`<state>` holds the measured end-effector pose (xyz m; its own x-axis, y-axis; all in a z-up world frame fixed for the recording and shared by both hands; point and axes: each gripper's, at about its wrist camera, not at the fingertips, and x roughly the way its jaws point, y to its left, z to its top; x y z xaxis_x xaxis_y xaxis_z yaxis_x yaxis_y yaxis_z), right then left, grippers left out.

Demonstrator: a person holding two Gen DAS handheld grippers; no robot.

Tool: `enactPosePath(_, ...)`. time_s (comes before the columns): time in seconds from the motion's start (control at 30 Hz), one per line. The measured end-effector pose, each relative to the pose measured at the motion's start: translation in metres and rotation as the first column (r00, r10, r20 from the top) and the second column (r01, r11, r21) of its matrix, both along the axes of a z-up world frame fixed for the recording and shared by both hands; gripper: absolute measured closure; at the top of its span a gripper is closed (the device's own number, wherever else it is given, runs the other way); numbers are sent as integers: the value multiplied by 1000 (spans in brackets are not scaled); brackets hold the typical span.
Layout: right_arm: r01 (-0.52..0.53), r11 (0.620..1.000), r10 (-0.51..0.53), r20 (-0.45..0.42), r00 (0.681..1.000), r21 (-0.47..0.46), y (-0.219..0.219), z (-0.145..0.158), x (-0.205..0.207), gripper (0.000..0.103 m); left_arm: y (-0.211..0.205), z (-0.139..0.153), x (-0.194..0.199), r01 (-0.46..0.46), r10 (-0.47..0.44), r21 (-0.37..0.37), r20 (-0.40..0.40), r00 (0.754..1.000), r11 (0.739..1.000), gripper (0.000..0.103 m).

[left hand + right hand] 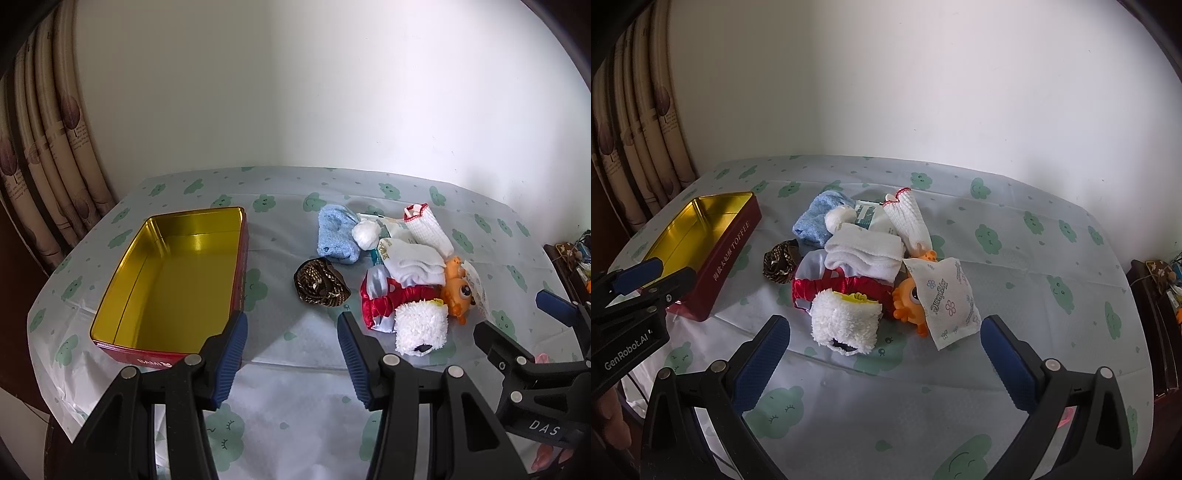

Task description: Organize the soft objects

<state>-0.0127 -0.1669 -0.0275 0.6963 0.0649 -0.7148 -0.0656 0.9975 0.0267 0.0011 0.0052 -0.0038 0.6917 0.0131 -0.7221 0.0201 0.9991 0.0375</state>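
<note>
A red tin with a gold inside [173, 280] stands open and empty on the left of the table; it also shows in the right wrist view [701, 236]. A pile of soft things lies to its right: a blue towel [336, 236], a brown patterned pouch [321, 284], white socks [417, 262], a red satin cloth [399, 295], a white fluffy roll [421, 326], an orange toy [458, 291] and a tissue pack [945, 299]. My left gripper [291, 354] is open and empty in front of the pouch. My right gripper [886, 358] is open and empty in front of the fluffy roll [846, 321].
The table wears a pale cloth with green cloud prints [295, 398]. A white wall stands behind it and a curtain [48, 158] hangs at the left. A dark cabinet with clutter [1160, 288] stands at the right edge.
</note>
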Motion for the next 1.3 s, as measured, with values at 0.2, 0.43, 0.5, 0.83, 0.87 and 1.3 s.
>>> enactPosePath(0.2,0,1000,0,3,1000,1,1,1,0,0,2,0,-1,-4,4,0,2,1000,1000,51)
enactPosePath(0.43,3,1000,-3,7,1000,5,0,1,-3,0,2,0,-2,-5,5,4,1,1000,1000,51)
enactPosePath(0.5,2,1000,-2,7,1000,5,0,1,-3,0,3,1,-2,-5,5,5,2,1000,1000,51)
enactPosePath(0.83,-9,1000,9,1,1000,12,-1,5,-4,0,4,2,-3,-5,5,3,6,1000,1000,51)
enactPosePath(0.87,-9,1000,9,1,1000,11,-1,4,-3,0,3,2,-3,-5,5,3,6,1000,1000,51)
enactPosePath(1.3,-7,1000,7,3,1000,11,1,3,-5,0,2,1,-4,-1,1,1,6,1000,1000,51)
